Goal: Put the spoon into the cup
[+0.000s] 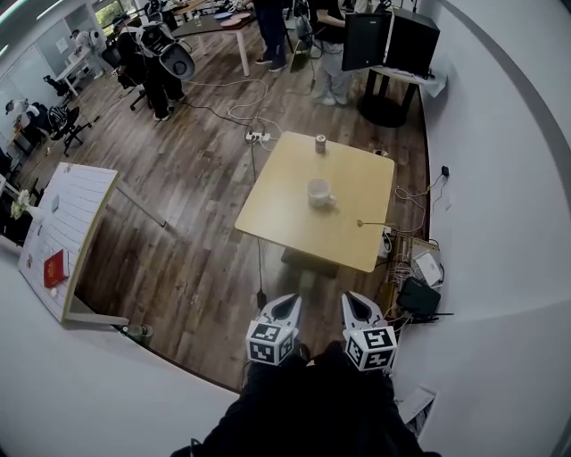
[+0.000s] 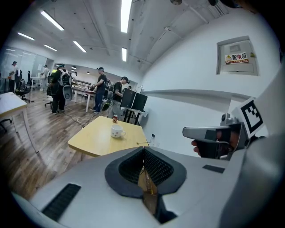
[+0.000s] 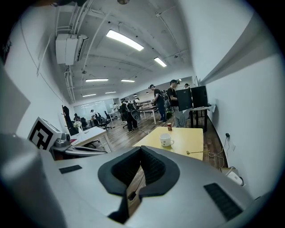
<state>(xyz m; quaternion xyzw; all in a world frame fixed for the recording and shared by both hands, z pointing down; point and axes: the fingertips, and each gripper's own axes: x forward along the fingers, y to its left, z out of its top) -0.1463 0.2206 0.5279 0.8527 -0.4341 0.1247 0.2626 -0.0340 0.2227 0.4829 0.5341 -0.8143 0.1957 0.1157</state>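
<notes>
Open-plan office with lab use. Indicated by wood-plank floor (image 1: pixel 178 178), desks (image 1: pixel 219 22) with swivel chairs (image 1: pixel 67 125), monitors (image 1: pixel 366 40) on a stand by the wall, and people (image 1: pixel 156 71) standing among the work tables. Lit by ceiling strip lights (image 2: pixel 126 13) beside exposed ducting (image 3: pixel 67 49). Fitted with a wall electrical box (image 2: pixel 236 57). Power strip (image 1: pixel 258 137) and cables (image 1: pixel 241 112) loose on the floor.

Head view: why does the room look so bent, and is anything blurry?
Head view: a wide-angle lens bows the wall, yet the cup and spoon look sharp. Left gripper view: ceiling lights glare white. Right gripper view: corners go black.
</notes>
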